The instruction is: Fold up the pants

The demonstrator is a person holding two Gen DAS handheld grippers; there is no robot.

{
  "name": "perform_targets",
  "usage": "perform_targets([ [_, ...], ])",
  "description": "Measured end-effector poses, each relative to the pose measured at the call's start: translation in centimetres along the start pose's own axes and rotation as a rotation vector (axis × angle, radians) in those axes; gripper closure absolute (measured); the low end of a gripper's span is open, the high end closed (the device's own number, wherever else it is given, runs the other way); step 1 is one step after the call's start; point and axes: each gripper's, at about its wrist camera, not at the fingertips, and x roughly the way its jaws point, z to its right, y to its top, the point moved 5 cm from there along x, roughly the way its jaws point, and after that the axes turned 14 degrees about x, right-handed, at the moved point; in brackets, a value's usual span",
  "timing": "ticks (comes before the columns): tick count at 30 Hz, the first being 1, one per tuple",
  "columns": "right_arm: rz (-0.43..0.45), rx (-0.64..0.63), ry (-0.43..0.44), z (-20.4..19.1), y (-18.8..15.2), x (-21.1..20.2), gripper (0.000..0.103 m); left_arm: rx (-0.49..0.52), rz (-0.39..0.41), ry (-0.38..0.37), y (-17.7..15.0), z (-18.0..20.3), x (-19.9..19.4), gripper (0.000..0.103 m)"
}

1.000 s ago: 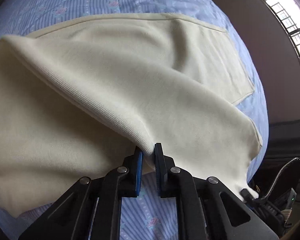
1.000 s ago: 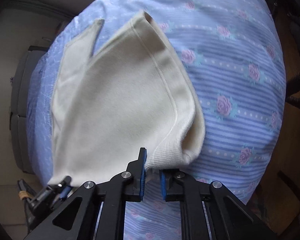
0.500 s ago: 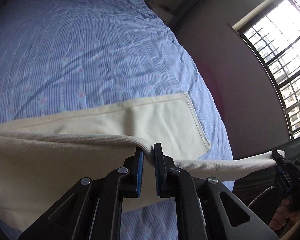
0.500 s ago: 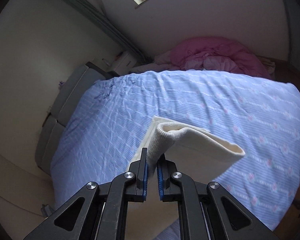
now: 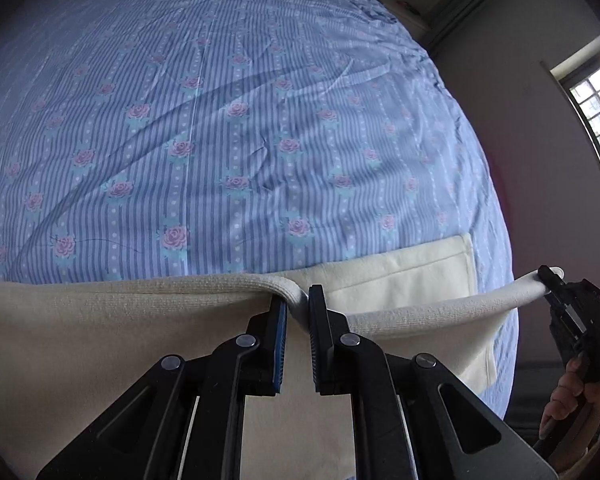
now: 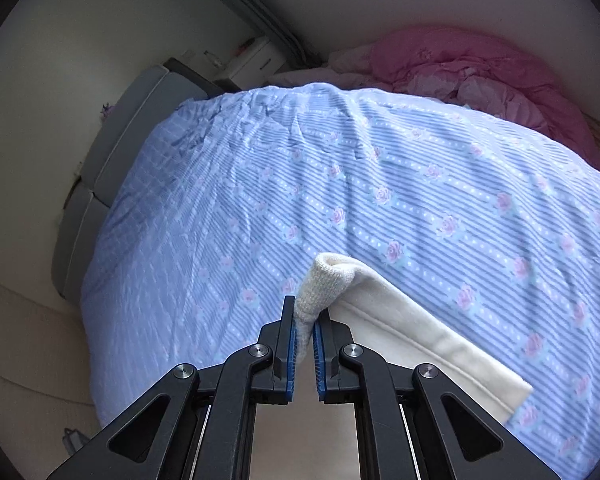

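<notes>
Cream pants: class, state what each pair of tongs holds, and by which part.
Both hold the cream pants: left tongs pinch the ribbed waistband mid-span; right tongs pinch its ribbed end.

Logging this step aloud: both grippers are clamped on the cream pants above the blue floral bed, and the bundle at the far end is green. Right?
Not quite: the bundle is pink, as the right wrist view shows. The rest holds: left gripper and right gripper both clamp the cream pants above the blue floral bed.
</notes>
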Motion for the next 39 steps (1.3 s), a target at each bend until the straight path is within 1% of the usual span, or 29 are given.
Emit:
perform_targets([
  [4,-0.069,-0.037,-0.056,0.3,0.9,5.6,0.095,-0.054,-0.05,0.026,0.1,-0.9,2.5,0.09],
  [8,-0.127,-0.047,-0.099,0.9,1.3,9.4,0.095,-0.045,-0.076,0.067,0.4,-0.5,2.9,0.088],
  [10,-0.164,-0.04,-0.097,1.1,1.4,10.5,0.093,-0.033,-0.079,0.081,0.7,-0.1,2.5,0.081],
  [11,-0.176,-0.042,-0.098,1.1,1.5,10.9,0.092,-0.032,-0.075,0.075,0.7,0.0,2.2,0.079],
  [12,-0.186,-0.052,-0.097,1.0,1.5,11.0,0.09,-0.036,-0.067,0.068,0.7,0.1,1.8,0.074],
  [13,-0.188,-0.064,-0.091,0.9,1.7,11.1,0.084,-0.038,-0.052,0.073,0.8,0.2,1.3,0.062],
  [14,-0.165,-0.079,-0.075,0.5,1.9,10.6,0.07,-0.03,-0.02,0.097,1.0,0.3,0.4,0.053],
  [15,-0.118,-0.105,-0.055,-0.2,2.4,9.5,0.061,-0.015,0.018,0.132,1.3,0.3,-0.6,0.039],
  [16,-0.071,-0.134,-0.042,-0.8,2.9,8.5,0.044,0.006,0.052,0.168,1.6,0.6,-1.7,0.035],
  [17,-0.046,-0.157,-0.044,-1.4,3.2,7.5,0.04,0.03,0.071,0.184,1.8,0.9,-2.6,0.035],
  [19,-0.031,-0.212,-0.026,-2.7,3.3,5.6,0.04,0.071,0.095,0.175,1.9,1.5,-4.3,0.035],
  [21,-0.023,-0.261,-0.021,-3.4,2.7,3.1,0.04,0.108,0.123,0.171,1.2,2.3,-6.4,0.035],
  [25,-0.027,-0.36,0.014,-4.2,-0.5,-2.9,0.04,0.164,0.178,0.169,-1.5,3.7,-10.7,0.035],
  [29,-0.032,-0.487,0.052,-5.5,-5.5,-8.7,0.035,0.169,0.205,0.145,-6.0,4.2,-15.2,0.035],
  [32,-0.062,-0.588,0.084,-6.6,-10.0,-12.3,0.035,0.162,0.229,0.147,-9.8,4.0,-18.7,0.034],
  [34,-0.095,-0.654,0.113,-7.2,-13.4,-14.8,0.034,0.142,0.249,0.148,-12.4,3.5,-21.2,0.029],
  [35,-0.113,-0.679,0.129,-7.4,-15.0,-15.8,0.034,0.129,0.262,0.148,-13.6,3.1,-22.5,0.029],
  [36,-0.133,-0.702,0.144,-7.6,-16.7,-16.9,0.034,0.119,0.272,0.154,-14.7,2.6,-23.7,0.028],
  [39,-0.192,-0.754,0.186,-7.9,-21.4,-19.3,0.034,0.076,0.309,0.209,-18.5,0.4,-27.3,0.027],
])
